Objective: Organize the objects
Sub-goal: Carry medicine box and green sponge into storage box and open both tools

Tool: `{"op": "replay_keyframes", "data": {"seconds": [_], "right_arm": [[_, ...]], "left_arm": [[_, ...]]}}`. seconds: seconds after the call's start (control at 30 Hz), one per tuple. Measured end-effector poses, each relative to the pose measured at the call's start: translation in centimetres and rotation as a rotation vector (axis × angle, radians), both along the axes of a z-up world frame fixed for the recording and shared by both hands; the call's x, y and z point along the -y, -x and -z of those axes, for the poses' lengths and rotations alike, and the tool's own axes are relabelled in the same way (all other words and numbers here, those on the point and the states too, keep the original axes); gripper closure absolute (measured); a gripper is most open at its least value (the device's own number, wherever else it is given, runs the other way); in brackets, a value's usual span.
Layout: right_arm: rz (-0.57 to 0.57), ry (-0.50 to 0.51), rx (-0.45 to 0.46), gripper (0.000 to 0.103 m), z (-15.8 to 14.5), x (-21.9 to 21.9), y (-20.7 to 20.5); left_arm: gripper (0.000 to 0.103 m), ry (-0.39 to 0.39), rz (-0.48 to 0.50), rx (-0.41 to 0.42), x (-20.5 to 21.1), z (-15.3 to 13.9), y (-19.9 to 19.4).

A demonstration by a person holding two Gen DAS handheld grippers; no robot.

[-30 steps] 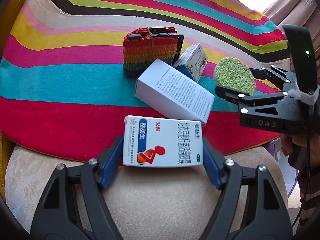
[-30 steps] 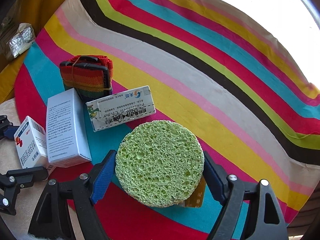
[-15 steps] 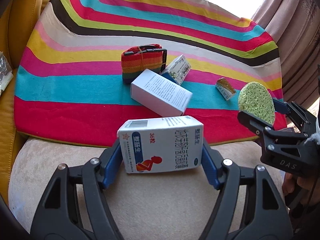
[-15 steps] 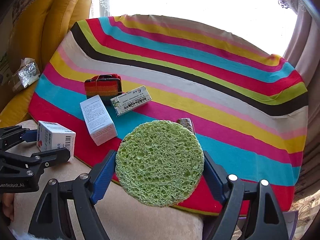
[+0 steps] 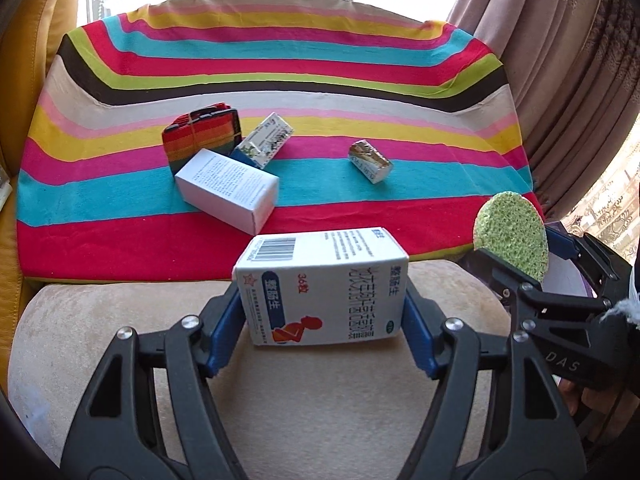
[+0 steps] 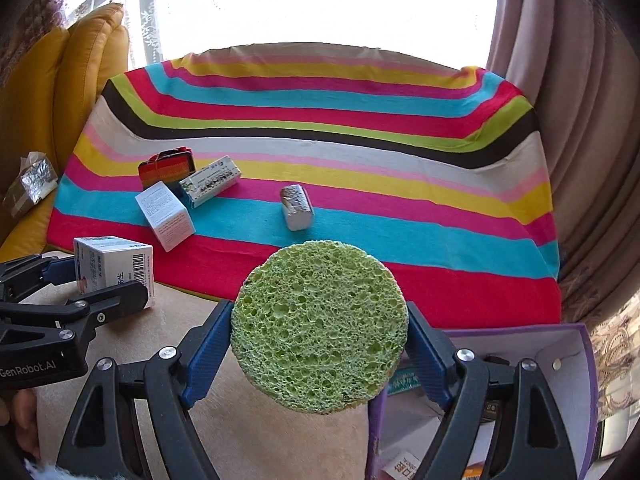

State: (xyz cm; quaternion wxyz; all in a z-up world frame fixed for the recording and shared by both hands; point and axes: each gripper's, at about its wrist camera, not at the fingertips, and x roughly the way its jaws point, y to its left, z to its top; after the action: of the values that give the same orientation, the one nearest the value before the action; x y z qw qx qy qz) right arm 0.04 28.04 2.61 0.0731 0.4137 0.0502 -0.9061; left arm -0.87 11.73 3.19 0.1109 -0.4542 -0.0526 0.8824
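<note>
Clamping a white medicine box [image 5: 324, 292] between both pads, left gripper [image 5: 323, 312] above the beige cushion [image 5: 120, 312], 4 items on the striped cloth [image 5: 280, 60] (beyond), right gripper [image 6: 320, 344] gripping a green sponge [image 6: 320, 326], purple box [image 6: 576, 344] below-right.

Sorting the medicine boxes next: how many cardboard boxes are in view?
3. One in the left claw; a white box on the striped cloth; a slimmer box behind it, beside the strap roll. More may be hidden in the purple bin.

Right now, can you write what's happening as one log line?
left claw: shut on medicine box | right claw: shut on green sponge | purple box: open nearby
</note>
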Motion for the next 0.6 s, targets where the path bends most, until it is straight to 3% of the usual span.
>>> {"op": "replay_keyframes", "data": {"seconds": [0.6], "right_arm": [[0.281,0.007,0.042,0.021,0.5,-11.6,-5.2]], "left_arm": [[0.030,0.012,0.276,-0.009,-12.7,-0.6,-1.5]]}}
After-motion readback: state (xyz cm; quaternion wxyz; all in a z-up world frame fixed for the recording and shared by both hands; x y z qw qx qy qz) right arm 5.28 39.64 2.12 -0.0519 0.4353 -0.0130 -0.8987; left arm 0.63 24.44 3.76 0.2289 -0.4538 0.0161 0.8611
